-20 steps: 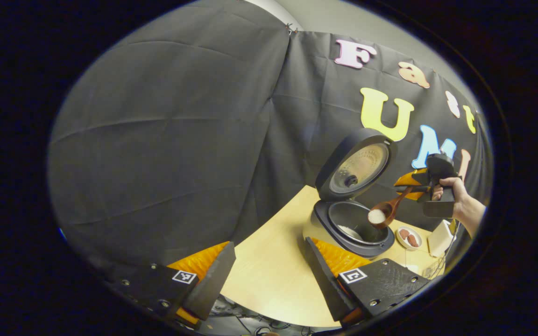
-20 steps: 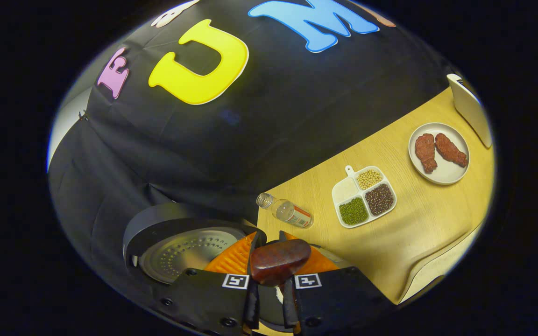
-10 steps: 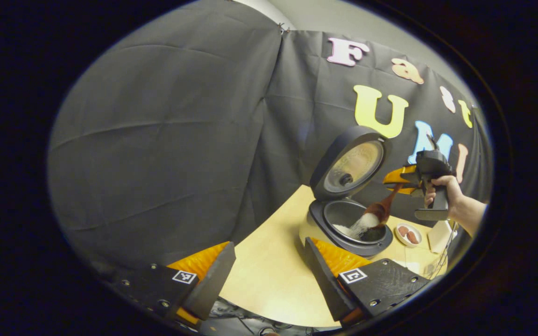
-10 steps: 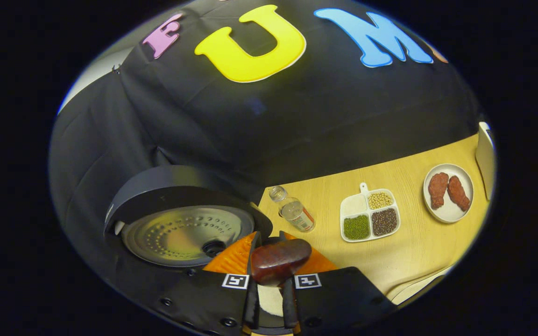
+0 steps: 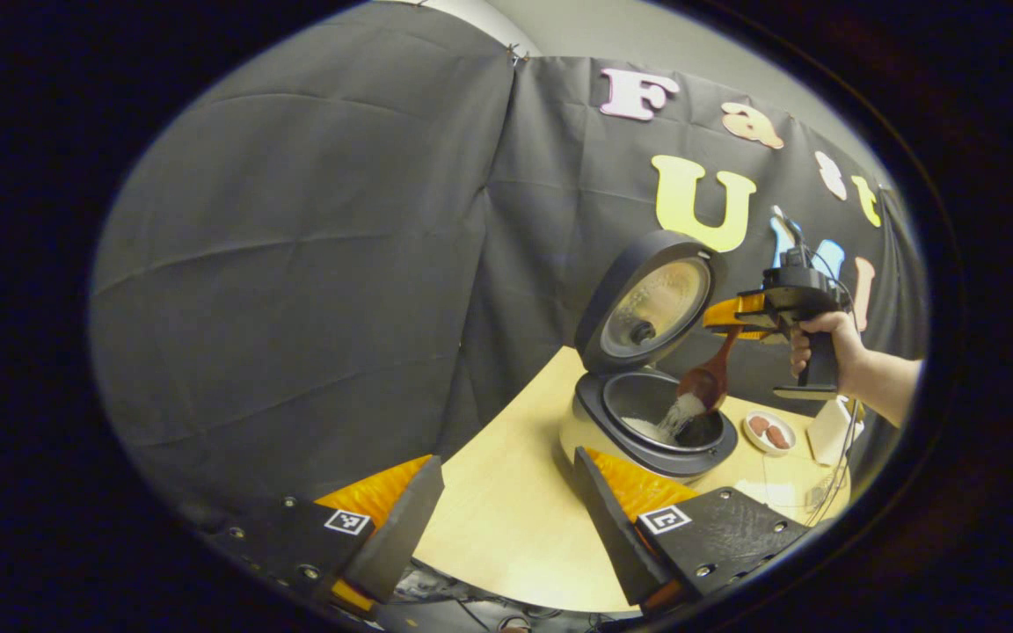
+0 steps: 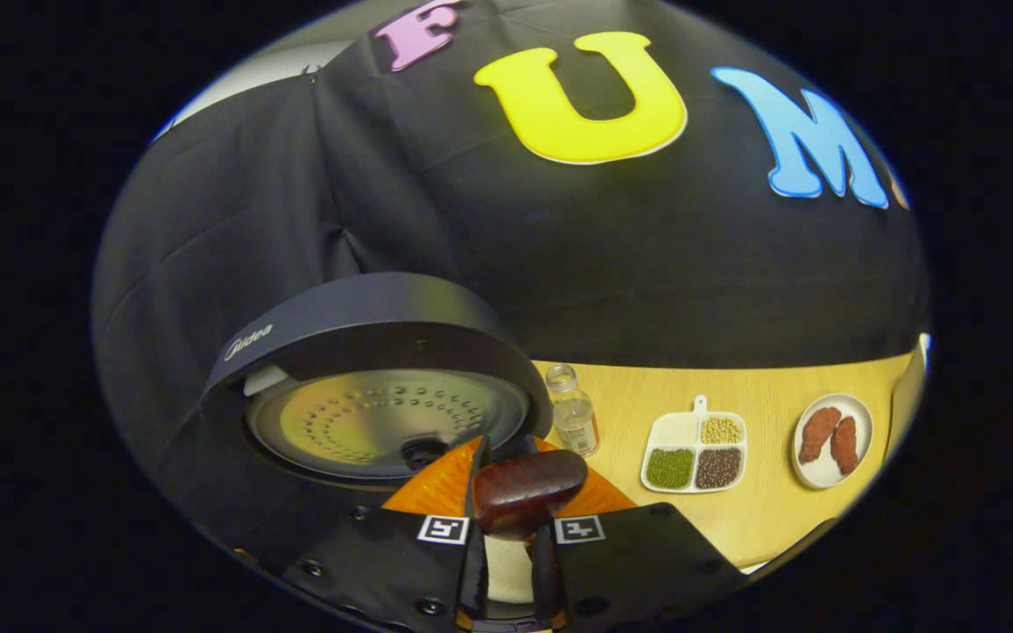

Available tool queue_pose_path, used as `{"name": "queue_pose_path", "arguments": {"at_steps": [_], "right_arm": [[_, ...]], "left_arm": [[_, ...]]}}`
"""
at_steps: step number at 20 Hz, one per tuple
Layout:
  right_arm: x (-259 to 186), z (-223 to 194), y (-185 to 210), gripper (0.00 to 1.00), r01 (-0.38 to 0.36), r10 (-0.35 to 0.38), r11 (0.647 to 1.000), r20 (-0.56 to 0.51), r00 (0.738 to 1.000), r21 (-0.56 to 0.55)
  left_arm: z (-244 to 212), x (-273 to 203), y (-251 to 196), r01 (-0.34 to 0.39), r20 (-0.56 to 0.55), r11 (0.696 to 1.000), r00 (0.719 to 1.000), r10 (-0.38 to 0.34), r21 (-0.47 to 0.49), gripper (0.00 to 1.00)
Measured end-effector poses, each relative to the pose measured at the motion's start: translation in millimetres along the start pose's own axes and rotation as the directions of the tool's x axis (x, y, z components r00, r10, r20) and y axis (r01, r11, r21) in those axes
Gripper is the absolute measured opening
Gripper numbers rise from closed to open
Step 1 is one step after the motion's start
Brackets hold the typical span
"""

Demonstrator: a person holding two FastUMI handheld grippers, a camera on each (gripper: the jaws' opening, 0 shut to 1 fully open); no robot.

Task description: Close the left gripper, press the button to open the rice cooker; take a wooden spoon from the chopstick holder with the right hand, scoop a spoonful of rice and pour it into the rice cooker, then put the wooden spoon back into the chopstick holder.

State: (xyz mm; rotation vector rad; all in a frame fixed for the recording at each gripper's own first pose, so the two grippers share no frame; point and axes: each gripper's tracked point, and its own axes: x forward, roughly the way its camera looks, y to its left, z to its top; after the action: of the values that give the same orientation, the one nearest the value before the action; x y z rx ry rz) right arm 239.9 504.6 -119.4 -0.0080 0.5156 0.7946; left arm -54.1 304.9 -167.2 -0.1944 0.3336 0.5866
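Note:
The rice cooker (image 5: pixel 652 440) stands open on the wooden table, its lid (image 5: pixel 647 299) tipped up and back. Over the pot, a hand holds my right gripper (image 5: pixel 739 312), which is shut on the handle of the wooden spoon (image 5: pixel 707 380). The spoon is tilted down and white rice (image 5: pixel 681 411) pours from it into the pot. In the right gripper view, the handle's dark end (image 6: pixel 528 491) sticks out between the shut fingers of the right gripper (image 6: pixel 506 462), with the lid's metal inside (image 6: pixel 383 418) just beyond. My left gripper (image 5: pixel 506 497) hangs open and empty, short of the cooker.
A small clear bottle (image 6: pixel 573 420) lies behind the cooker. To its right are a white divided dish (image 6: pixel 695 442) of beans and grains and a plate (image 6: pixel 832 429) with two brown pieces. A white container (image 5: pixel 827 429) stands at the table's far right.
The right gripper has risen and tipped the spoon, so the rice that lay in the bowl now streams into the pot. The left gripper has stayed open.

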Motion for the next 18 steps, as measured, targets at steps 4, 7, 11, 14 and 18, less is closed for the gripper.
{"name": "queue_pose_path", "arguments": {"at_steps": [4,7,11,14,18], "right_arm": [[-4,0,1,0.22,-0.029,0.029,0.994,-0.005,1.000,-0.105],[-3,-1,1,0.22,-0.046,0.046,0.983,-0.003,0.999,-0.176],[-5,-1,-1,0.21,-0.051,0.049,0.956,-0.016,0.999,-0.288],[-8,3,-1,0.22,-0.050,0.056,0.931,0.006,0.998,-0.361],[-25,21,6,0.22,-0.034,0.079,0.896,0.084,0.993,-0.442]], "left_arm": [[1,1,-3,0.015,0.000,1.000,1.000,-0.015,0.019,0.94],[2,4,-7,0.033,0.002,0.999,0.999,-0.033,0.030,0.95],[-4,12,-17,0.075,-0.013,0.997,0.997,-0.074,0.034,0.95],[-5,20,-28,0.111,-0.025,0.992,0.994,-0.110,0.059,0.95],[0,28,-45,0.152,-0.021,0.984,0.988,-0.151,0.095,0.94]]}}
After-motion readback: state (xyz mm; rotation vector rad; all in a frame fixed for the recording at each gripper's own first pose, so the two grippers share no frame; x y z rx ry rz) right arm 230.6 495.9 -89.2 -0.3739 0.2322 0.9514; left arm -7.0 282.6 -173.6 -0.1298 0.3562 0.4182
